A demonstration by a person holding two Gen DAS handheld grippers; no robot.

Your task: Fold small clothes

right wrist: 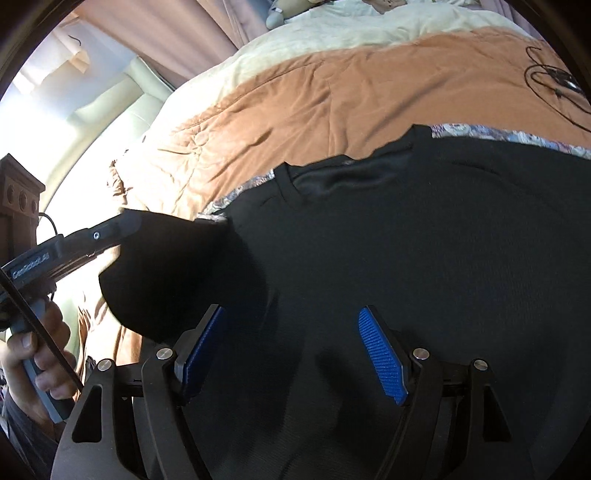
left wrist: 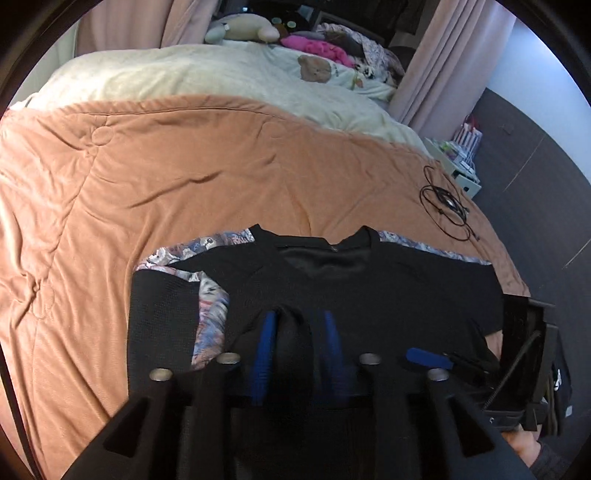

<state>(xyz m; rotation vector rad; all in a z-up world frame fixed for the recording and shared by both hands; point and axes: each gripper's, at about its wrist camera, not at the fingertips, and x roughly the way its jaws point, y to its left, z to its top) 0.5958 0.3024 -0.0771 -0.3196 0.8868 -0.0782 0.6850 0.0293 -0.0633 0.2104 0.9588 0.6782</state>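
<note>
A black shirt (left wrist: 369, 291) lies flat, neckline away from me, on a patterned garment (left wrist: 212, 317) spread over the orange quilt (left wrist: 147, 177). My left gripper (left wrist: 299, 345) hovers at the shirt's near left part. Its blue pads (left wrist: 264, 350) stand apart with a raised fold of black cloth loosely between them. In the right wrist view the left gripper (right wrist: 123, 227) reaches in from the left, a black sleeve (right wrist: 166, 277) bulging at its tip. My right gripper (right wrist: 293, 354) is open above the shirt's (right wrist: 406, 240) body, nothing between its pads (right wrist: 384, 358).
A coiled black cable (left wrist: 447, 206) lies on the quilt at the far right. Behind it are a cream blanket (left wrist: 184, 77), plush toys (left wrist: 240, 31) and pink curtains (left wrist: 428, 66). A hand (right wrist: 37, 354) grips the left gripper's handle.
</note>
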